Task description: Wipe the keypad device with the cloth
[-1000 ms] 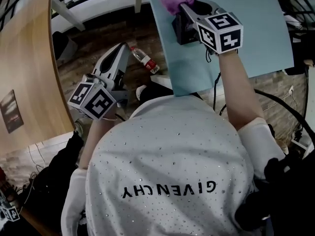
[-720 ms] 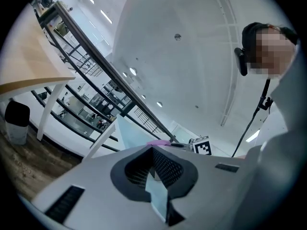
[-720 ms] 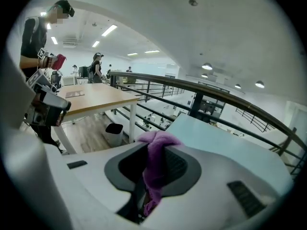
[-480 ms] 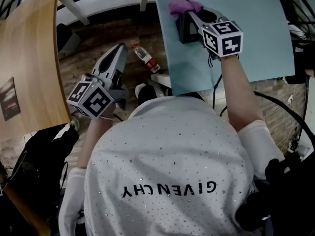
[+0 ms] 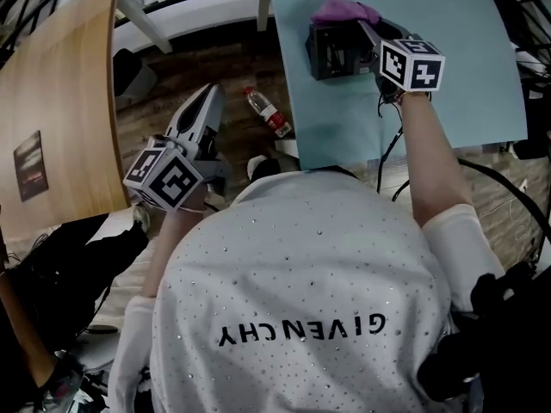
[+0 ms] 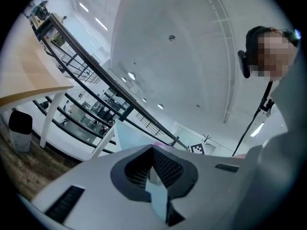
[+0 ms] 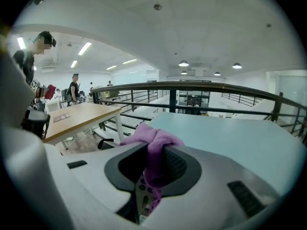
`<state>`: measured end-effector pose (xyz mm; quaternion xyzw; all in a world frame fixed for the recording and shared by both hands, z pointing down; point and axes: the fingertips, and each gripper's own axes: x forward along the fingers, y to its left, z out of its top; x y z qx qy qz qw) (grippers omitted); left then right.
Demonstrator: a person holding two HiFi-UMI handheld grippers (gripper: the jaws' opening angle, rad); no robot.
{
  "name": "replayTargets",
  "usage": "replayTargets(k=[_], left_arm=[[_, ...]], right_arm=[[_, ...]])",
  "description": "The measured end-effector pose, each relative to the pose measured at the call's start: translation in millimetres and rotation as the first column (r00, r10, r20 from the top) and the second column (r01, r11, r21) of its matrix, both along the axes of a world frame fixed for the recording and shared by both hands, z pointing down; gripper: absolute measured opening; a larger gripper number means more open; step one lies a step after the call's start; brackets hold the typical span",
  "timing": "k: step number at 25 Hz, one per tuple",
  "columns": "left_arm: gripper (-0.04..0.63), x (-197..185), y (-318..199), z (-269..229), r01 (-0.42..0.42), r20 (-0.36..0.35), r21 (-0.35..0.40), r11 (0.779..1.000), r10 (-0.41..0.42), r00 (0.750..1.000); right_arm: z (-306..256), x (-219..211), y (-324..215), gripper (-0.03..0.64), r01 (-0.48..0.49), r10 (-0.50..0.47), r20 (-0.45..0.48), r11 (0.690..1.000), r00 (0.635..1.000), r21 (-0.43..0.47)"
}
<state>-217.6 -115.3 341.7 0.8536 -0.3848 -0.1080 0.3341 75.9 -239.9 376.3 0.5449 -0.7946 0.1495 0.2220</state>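
Note:
The black keypad device [image 5: 330, 52] stands on the light blue table [image 5: 456, 50] near its far left edge. My right gripper [image 5: 365, 29] is shut on the purple cloth [image 5: 343, 10] and holds it against the device's top far edge. In the right gripper view the cloth [image 7: 154, 145] bunches out between the jaws of that gripper [image 7: 156, 163], and the device's buttons [image 7: 141, 191] show just below. My left gripper [image 5: 207, 101] hangs over the floor left of the table, shut and empty. Its jaws point away from the device in the left gripper view [image 6: 154, 164].
A plastic bottle [image 5: 269, 114] lies on the wooden floor between the grippers. A curved wooden table [image 5: 52, 101] fills the left side. Black cables [image 5: 389, 140] hang off the blue table's near edge. A railing [image 7: 201, 87] runs behind the table.
My right gripper has slid the cloth to the right along the top of the keypad device. The left gripper has stayed roughly where it was.

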Motion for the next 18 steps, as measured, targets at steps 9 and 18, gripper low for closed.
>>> replayTargets(k=[9, 18], left_arm=[[0.000, 26.0, 5.0, -34.4, 0.036, 0.016, 0.081, 0.996, -0.037, 0.999], [0.000, 54.4, 39.7, -14.5, 0.155, 0.047, -0.029, 0.988, -0.153, 0.987]], right_arm=[[10.9, 62.4, 15.2, 0.077, -0.177, 0.198, 0.206, 0.977, 0.958, -0.119], [-33.4, 64.0, 9.6, 0.073, -0.050, 0.051, 0.582, 0.999, 0.811, -0.017]])
